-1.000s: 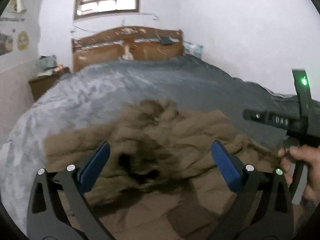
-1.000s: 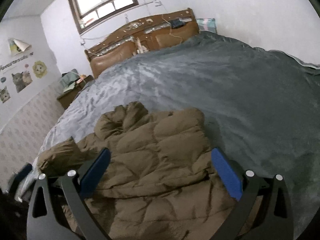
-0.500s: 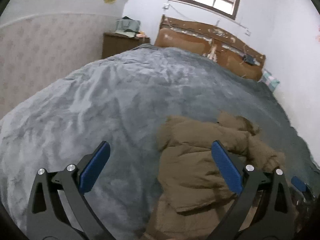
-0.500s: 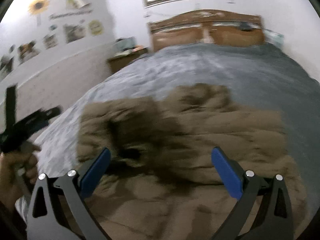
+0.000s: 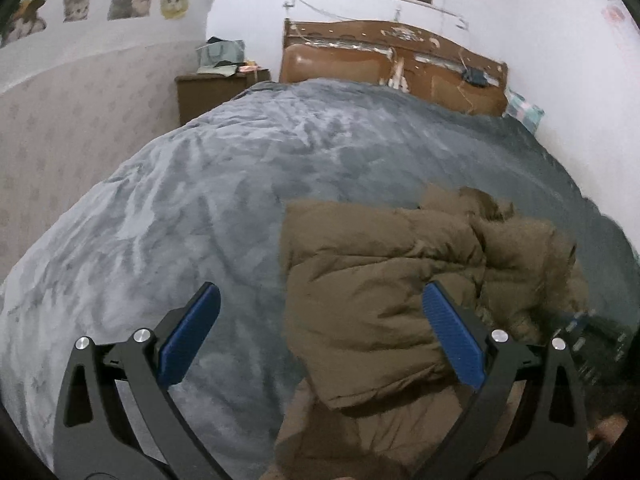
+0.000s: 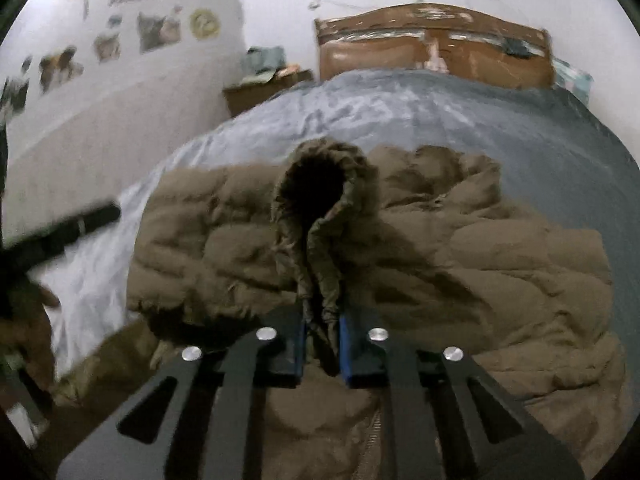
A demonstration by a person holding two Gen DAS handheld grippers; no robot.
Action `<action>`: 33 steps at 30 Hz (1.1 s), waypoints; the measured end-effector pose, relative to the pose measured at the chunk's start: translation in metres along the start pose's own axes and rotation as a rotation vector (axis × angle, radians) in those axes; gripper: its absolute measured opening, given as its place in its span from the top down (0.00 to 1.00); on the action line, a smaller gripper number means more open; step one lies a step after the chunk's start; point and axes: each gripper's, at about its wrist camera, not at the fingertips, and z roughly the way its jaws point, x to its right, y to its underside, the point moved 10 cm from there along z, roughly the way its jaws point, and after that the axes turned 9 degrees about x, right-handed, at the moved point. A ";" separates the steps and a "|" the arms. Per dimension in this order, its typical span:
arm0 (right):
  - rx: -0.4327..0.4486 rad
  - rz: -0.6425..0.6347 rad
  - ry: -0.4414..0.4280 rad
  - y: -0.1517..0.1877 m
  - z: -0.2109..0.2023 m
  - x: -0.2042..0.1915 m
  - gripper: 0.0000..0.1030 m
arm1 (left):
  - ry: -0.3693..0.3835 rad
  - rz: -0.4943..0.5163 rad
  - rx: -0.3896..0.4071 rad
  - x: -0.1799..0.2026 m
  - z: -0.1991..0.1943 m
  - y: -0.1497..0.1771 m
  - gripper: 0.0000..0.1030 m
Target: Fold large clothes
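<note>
A brown puffy hooded jacket (image 5: 384, 288) lies on the grey bedspread (image 5: 208, 208), partly folded over itself. My left gripper (image 5: 320, 332) is open and empty above the jacket's left edge, with its right finger over the fabric. In the right wrist view the jacket (image 6: 500, 264) fills the middle. My right gripper (image 6: 322, 350) is shut on a fold of the jacket's hood (image 6: 320, 200), which stands up from the jaws with its dark opening facing me. The other gripper's handle (image 6: 68, 232) shows blurred at the left.
The wooden headboard (image 5: 392, 64) stands at the far end of the bed. A wooden nightstand (image 5: 212, 88) with items on top sits by the left wall. A checked pillow (image 5: 524, 114) lies at the far right. Bedspread (image 6: 400, 108) stretches beyond the jacket.
My right gripper has closed on the jacket's hood and lifted it. My left gripper has swung left, from over the jacket's middle to its left edge, staying open.
</note>
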 end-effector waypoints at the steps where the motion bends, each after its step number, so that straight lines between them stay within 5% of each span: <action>1: 0.018 0.030 0.022 -0.006 -0.004 0.010 0.90 | -0.005 0.015 -0.002 0.003 0.002 0.001 0.03; 4: 0.080 0.154 0.148 -0.022 -0.028 0.069 0.90 | -0.005 0.020 -0.010 0.010 0.007 0.006 0.03; 9: 0.041 0.266 0.418 0.002 -0.053 0.171 0.90 | 0.017 0.043 -0.036 0.037 0.032 0.016 0.03; 12: 0.007 0.299 0.467 0.014 -0.058 0.197 0.86 | 0.033 0.042 -0.082 0.050 0.055 0.030 0.03; 14: -0.043 0.286 0.512 0.026 -0.055 0.207 0.57 | 0.062 0.014 -0.115 0.058 0.064 0.043 0.03; 15: -0.061 0.277 0.530 0.030 -0.054 0.209 0.31 | 0.065 0.016 -0.127 0.061 0.067 0.048 0.03; 19: 0.092 0.224 0.522 -0.009 -0.070 0.192 0.10 | 0.067 0.067 -0.091 0.072 0.062 0.049 0.03; 22: 0.196 0.145 0.376 -0.039 -0.060 0.146 0.01 | 0.088 0.074 -0.061 0.081 0.062 0.043 0.03; 27: -0.007 0.007 0.303 -0.002 0.011 0.114 0.02 | 0.071 0.112 -0.091 0.089 0.083 0.053 0.03; 33: -0.100 0.135 0.395 0.030 0.034 0.174 0.02 | 0.023 0.053 -0.138 0.069 0.102 0.066 0.03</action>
